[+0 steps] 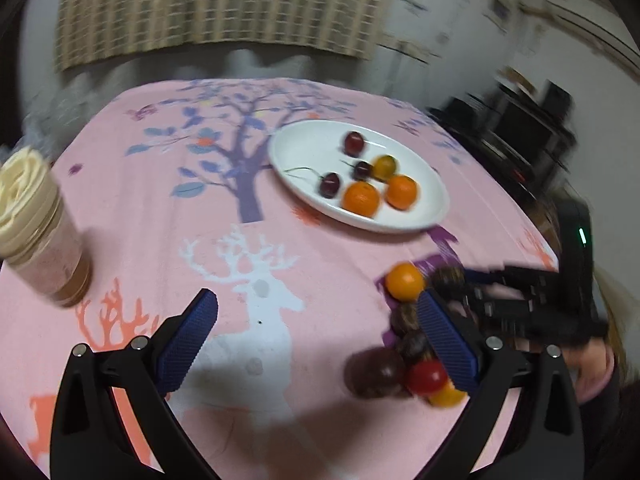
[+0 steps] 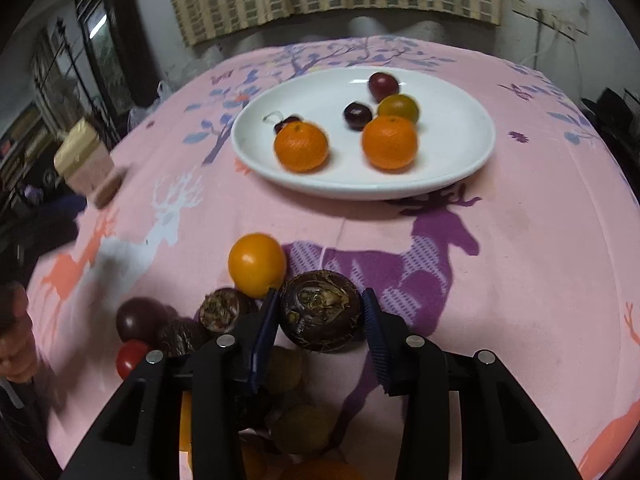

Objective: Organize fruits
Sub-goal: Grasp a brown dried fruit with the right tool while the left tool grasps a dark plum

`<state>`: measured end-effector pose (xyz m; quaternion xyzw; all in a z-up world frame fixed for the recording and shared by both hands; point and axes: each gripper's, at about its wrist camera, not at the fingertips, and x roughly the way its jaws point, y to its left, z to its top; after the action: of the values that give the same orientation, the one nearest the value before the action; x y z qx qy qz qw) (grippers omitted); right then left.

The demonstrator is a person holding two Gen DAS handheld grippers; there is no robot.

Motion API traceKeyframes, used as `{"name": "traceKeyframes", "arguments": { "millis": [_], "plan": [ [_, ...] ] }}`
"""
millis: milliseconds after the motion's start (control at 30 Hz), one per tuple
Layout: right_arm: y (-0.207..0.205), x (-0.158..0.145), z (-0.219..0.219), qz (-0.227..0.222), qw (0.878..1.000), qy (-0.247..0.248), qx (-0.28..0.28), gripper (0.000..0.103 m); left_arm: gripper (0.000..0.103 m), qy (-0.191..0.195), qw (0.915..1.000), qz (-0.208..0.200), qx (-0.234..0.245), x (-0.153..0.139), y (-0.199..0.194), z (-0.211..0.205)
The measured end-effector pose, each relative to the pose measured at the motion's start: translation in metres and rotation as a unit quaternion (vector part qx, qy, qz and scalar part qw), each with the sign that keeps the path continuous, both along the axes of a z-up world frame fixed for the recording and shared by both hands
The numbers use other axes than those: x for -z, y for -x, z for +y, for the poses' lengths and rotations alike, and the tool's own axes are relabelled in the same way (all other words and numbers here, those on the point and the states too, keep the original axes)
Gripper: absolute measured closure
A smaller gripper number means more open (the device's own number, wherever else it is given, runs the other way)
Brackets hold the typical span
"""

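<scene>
Dark brown and wrinkled, the water chestnut (image 2: 319,316) sits pinched between my right gripper (image 2: 320,320) pads on the counter (image 2: 520,260), well short of the white plate (image 2: 460,176); my left gripper (image 1: 316,336) is spread.

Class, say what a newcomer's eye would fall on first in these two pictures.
First, the white oval plate holding two orange mandarins at the far middle of the pink deer-print tablecloth. Then the right gripper, closed on a dark brown round water chestnut.
</scene>
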<state>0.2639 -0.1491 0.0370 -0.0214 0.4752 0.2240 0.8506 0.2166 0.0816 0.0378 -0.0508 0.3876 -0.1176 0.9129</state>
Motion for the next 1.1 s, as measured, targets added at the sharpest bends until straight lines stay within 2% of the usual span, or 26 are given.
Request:
{"name": "traceKeyframes", "arguments": {
  "millis": [67, 167, 300, 467, 633, 867, 1000, 1100],
  "plan": [
    [0.0, -0.004, -0.006, -0.004, 1.0, -0.009, 0.011, 0.061, 0.005, -0.035, 0.9983, -0.018, 0.043, 0.001, 0.01, -0.007],
    [-0.003, -0.005, -0.013, 0.003, 1.0, -0.023, 0.021, 0.061, 0.005, -0.085, 0.9922, -0.022, 0.088, 0.012, 0.02, -0.019],
    [-0.006, -0.005, -0.016, 0.01, 0.999, -0.03, 0.027, 0.061, 0.007, -0.102, 0.9826, -0.002, 0.155, 0.028, 0.029, -0.032],
    [-0.007, -0.006, -0.016, 0.011, 0.999, -0.034, 0.028, 0.061, 0.018, -0.121, 0.9739, 0.006, 0.192, 0.04, 0.036, -0.044],
    [-0.006, -0.006, -0.017, 0.01, 0.999, -0.032, 0.026, 0.061, 0.03, -0.136, 0.9698, 0.031, 0.2, 0.056, 0.03, -0.056],
    [-0.006, -0.007, -0.017, 0.009, 0.999, -0.027, 0.026, 0.061, 0.03, -0.148, 0.9728, 0.031, 0.175, 0.065, 0.02, -0.065],
    [-0.006, -0.006, -0.016, 0.01, 0.999, -0.027, 0.025, 0.061, 0.048, -0.125, 0.9743, 0.042, 0.183, 0.068, 0.015, -0.066],
    [-0.006, -0.006, -0.016, 0.009, 0.999, -0.026, 0.025, 0.061, 0.05, -0.126, 0.9745, 0.04, 0.182, 0.068, 0.015, -0.068]
  ]
}}
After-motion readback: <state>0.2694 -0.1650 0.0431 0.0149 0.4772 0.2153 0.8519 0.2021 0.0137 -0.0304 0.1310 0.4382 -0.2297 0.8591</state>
